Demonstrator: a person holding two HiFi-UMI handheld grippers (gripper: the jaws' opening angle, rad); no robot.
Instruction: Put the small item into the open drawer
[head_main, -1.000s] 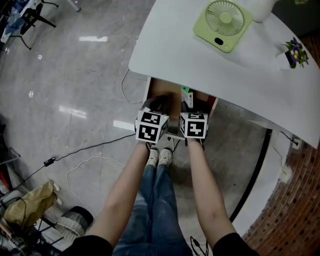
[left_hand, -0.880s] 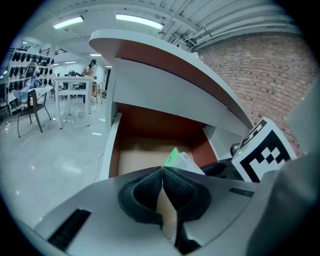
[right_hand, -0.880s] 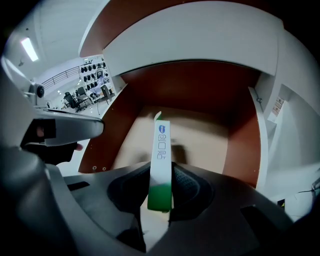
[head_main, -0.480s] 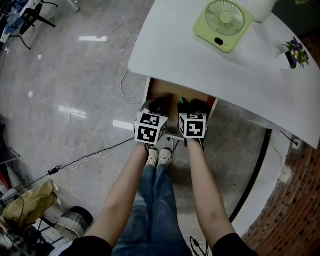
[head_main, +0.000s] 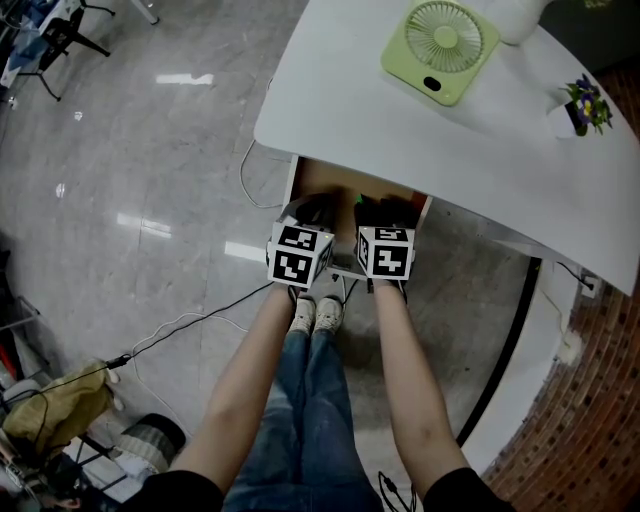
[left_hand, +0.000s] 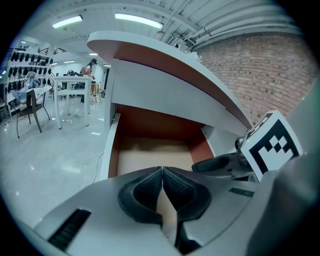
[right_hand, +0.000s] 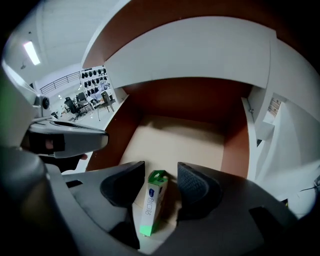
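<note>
The small item, a green-and-white box (right_hand: 151, 204), lies on the floor of the open wooden drawer (right_hand: 176, 136), between the jaws of my right gripper (right_hand: 161, 168). Those jaws have just been opening and now stand open, with neither pad touching the box. In the head view only a green edge of the box (head_main: 357, 199) shows beside the right gripper (head_main: 385, 212), inside the drawer (head_main: 318, 180). My left gripper (left_hand: 162, 171) is shut with nothing in it, its pads pressed together over the drawer's near end (left_hand: 150, 150). In the head view the left gripper (head_main: 318, 210) sits beside the right one.
The drawer hangs under a white table (head_main: 380, 120) that carries a green fan (head_main: 440, 42) and a small flower pot (head_main: 583, 105). The person's shoes (head_main: 318, 314) stand below the drawer front. Cables (head_main: 180, 322) and a bag (head_main: 50, 405) lie on the grey floor at left.
The green box stood above the right gripper's tip a second ago; now it is lower in the drawer and mostly hidden. The left gripper has stayed put.
</note>
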